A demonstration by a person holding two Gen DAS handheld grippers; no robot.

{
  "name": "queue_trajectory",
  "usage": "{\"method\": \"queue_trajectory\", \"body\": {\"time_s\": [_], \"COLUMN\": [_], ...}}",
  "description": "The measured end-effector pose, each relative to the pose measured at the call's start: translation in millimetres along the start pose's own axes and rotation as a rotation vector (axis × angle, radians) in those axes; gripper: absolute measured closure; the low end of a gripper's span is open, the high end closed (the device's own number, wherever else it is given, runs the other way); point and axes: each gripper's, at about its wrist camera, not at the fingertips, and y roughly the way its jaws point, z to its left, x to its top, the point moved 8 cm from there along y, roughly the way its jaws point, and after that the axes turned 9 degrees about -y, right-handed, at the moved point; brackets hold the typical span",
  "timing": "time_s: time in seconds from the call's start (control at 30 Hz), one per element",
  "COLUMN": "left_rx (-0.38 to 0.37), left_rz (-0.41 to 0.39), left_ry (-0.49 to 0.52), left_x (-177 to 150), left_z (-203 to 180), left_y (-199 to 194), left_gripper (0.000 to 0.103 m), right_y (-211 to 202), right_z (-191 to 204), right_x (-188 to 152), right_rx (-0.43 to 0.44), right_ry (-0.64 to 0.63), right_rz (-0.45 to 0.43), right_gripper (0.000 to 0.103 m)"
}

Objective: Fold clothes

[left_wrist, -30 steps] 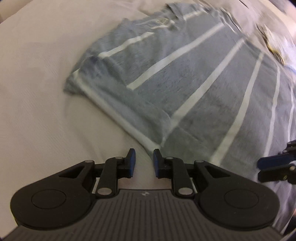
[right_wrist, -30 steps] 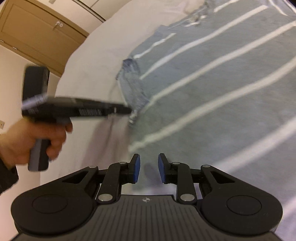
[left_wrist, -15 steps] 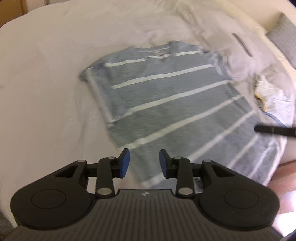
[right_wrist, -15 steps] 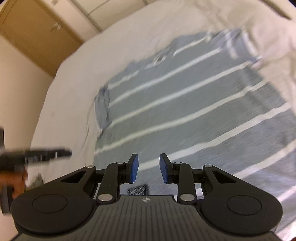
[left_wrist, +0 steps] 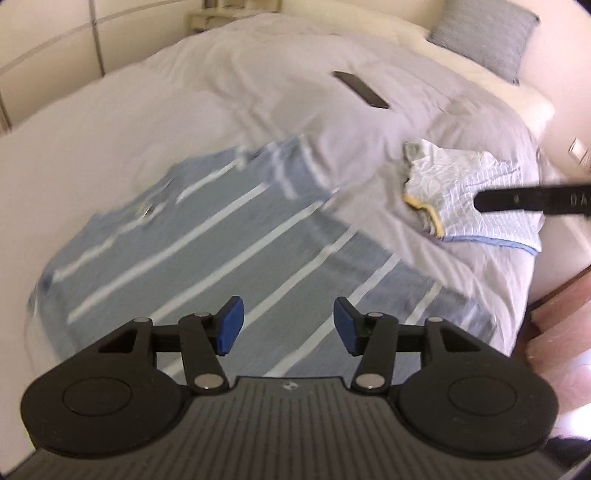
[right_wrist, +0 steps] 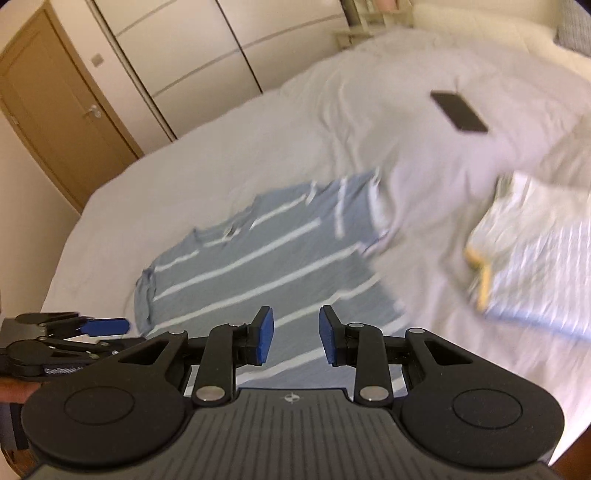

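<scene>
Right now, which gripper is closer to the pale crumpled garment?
Right. The right gripper reaches over the pale garment; the left gripper hangs over the striped shirt, off to the side.

the bed cover [left_wrist: 147,122] lies bare and open on the far side of the striped shirt [left_wrist: 207,251] and along its left edge, next to the wardrobe wall. a dark phone [left_wrist: 360,88] lies flat on the cover beyond the shirt, well apart from it. to the right, a crumpled pale garment [left_wrist: 480,192] takes up the cover near the bed's edge, with a strip of bare cover between it and the shirt. a grey pillow [left_wrist: 484,35] stands at the headboard end. nothing stands on the shirt itself.
</scene>
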Motion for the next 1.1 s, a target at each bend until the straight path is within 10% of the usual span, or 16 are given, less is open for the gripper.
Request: {"method": "queue_trajectory", "body": {"time_s": [0.47, 1.1], "left_rx": [0.180, 0.395], "left_rz": [0.082, 0.071], "left_ry": [0.025, 0.387], "left_x": [69.8, 84.0], "left_z": [-172.6, -127.2], "left_y": [123.8, 291.7], "left_gripper": [0.064, 0.079], "right_y": [7.8, 137.8], "right_z": [-201.5, -194.7], "right_x": [101.9, 183.3], "right_rx": [0.187, 0.264], "right_ry": [-0.267, -0.389], "right_rz": [0.058, 0.186], "right_gripper": [0.069, 0.070]}}
